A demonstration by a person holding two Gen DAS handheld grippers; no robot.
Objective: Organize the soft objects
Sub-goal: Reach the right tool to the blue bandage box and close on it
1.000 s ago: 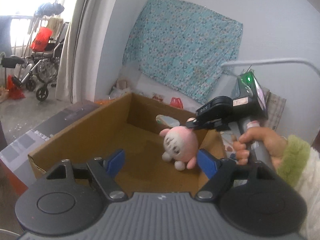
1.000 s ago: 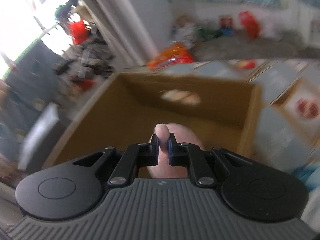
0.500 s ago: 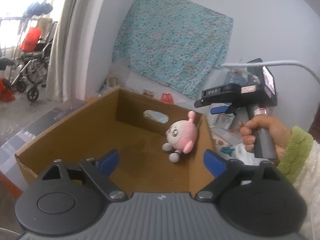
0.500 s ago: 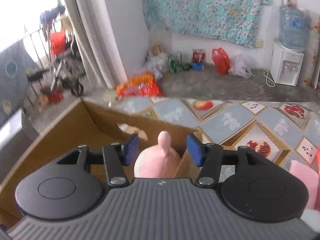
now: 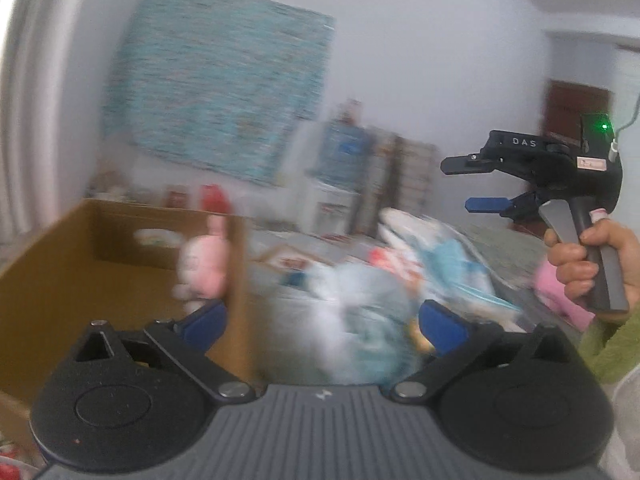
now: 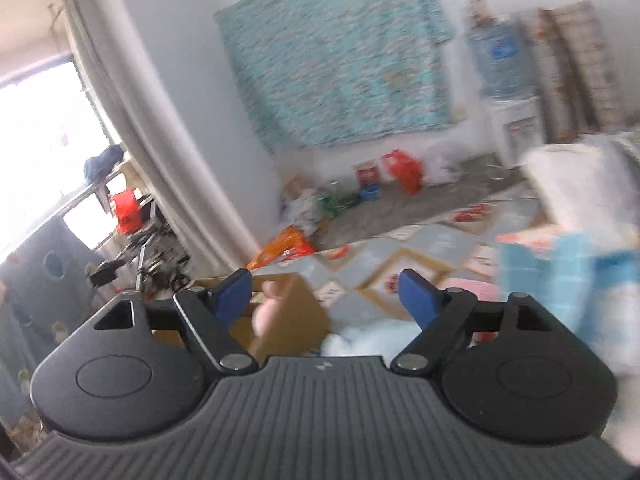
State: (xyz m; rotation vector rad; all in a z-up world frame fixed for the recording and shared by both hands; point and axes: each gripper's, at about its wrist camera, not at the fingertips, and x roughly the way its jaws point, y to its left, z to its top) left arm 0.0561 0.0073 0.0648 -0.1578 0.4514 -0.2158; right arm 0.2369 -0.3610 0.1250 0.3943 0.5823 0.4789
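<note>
The pink plush toy (image 5: pixel 202 264) sits inside the cardboard box (image 5: pixel 52 276) at the left of the left wrist frame, leaning against the box's right wall near its far corner, with one pink ear poking up above the rim. Both views are smeared by motion, so fine detail is lost.

The left gripper (image 5: pixel 322 320) fills the bottom of its own frame with its blue-tipped fingers spread wide; its jaws have just been opening and nothing is pinched between them. Seen through the gap, just right of the box, lies a blurred pale blue and white soft toy (image 5: pixel 360 312), with more soft things in white, light blue and pink piled toward the right of the frame; whether the fingers touch any of them cannot be told.

The right gripper (image 5: pixel 476 182) appears at the right edge of the left wrist frame, held by a hand (image 5: pixel 584 260) in a green fuzzy sleeve (image 5: pixel 608 344), raised well apart from the box. Its jaws have just been opening and stand apart with nothing between them. In its own view the spread fingers frame the box corner and a pink blur of the toy at lower centre, with the patterned floor mat (image 6: pixel 420 248) beyond
</note>
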